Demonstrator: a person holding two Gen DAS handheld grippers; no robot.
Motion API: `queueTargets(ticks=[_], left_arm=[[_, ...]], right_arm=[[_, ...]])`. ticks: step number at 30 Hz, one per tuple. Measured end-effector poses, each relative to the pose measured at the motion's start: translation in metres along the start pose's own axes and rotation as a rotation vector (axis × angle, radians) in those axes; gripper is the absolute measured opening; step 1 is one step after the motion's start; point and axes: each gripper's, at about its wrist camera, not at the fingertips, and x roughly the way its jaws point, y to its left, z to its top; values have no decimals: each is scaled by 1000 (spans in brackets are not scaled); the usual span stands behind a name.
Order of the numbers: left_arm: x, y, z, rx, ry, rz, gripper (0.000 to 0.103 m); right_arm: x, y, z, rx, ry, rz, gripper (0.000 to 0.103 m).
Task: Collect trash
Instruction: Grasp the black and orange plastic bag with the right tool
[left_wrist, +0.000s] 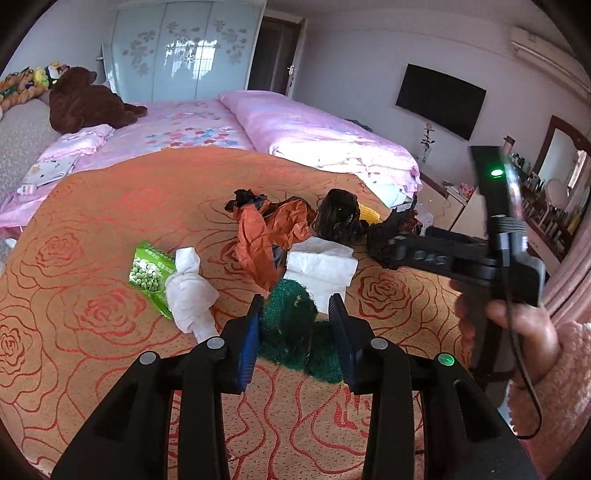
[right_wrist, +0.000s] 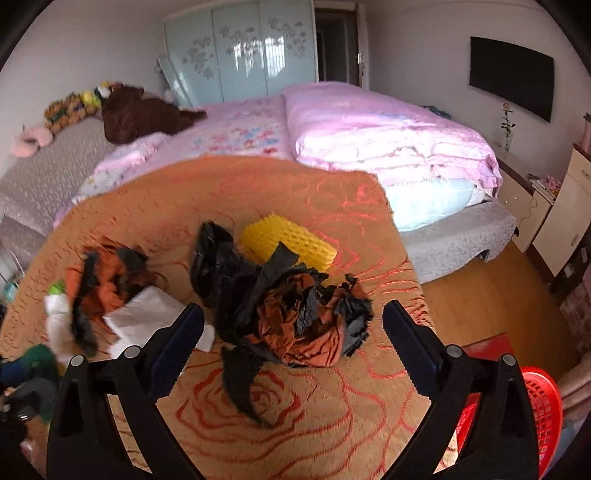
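Trash lies on an orange rose-patterned blanket (left_wrist: 110, 229). My left gripper (left_wrist: 297, 306) is shut on a green scouring pad (left_wrist: 291, 325) just above the blanket. Ahead of it lie a white tissue wad (left_wrist: 192, 291), a green pea packet (left_wrist: 147, 271), a white paper (left_wrist: 321, 266), an orange and black rag (left_wrist: 266, 229) and a black bag (left_wrist: 338, 216). My right gripper (right_wrist: 293, 314) is open, its fingers on either side of a crumpled black and orange scrap pile (right_wrist: 299, 317). A yellow sponge (right_wrist: 291, 243) lies behind the pile.
A red plastic basket (right_wrist: 539, 406) stands on the floor at the lower right of the right wrist view. A pink quilt (right_wrist: 376, 129) and a brown plush toy (left_wrist: 81, 99) lie further back on the bed. A dresser (left_wrist: 554, 206) stands on the right.
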Motion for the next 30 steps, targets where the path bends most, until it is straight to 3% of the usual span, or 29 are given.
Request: queueTargets(ticks=[4, 6, 9, 12, 30], left_arm=[[2, -1, -1, 1, 4, 2, 34], [2, -1, -2, 0, 6, 4, 34], [2, -1, -2, 2, 3, 6, 34], [2, -1, -2, 4, 0, 8, 34], [-12, -1, 3, 8, -41, 9, 34]], right_arm=[[11, 0, -2, -8, 28, 7, 93], [11, -1, -3, -9, 28, 8, 78], [9, -3, -5, -21, 27, 15, 64], [4, -2, -6, -40, 24, 20, 57], [-77, 5, -44, -28, -50, 49, 54]])
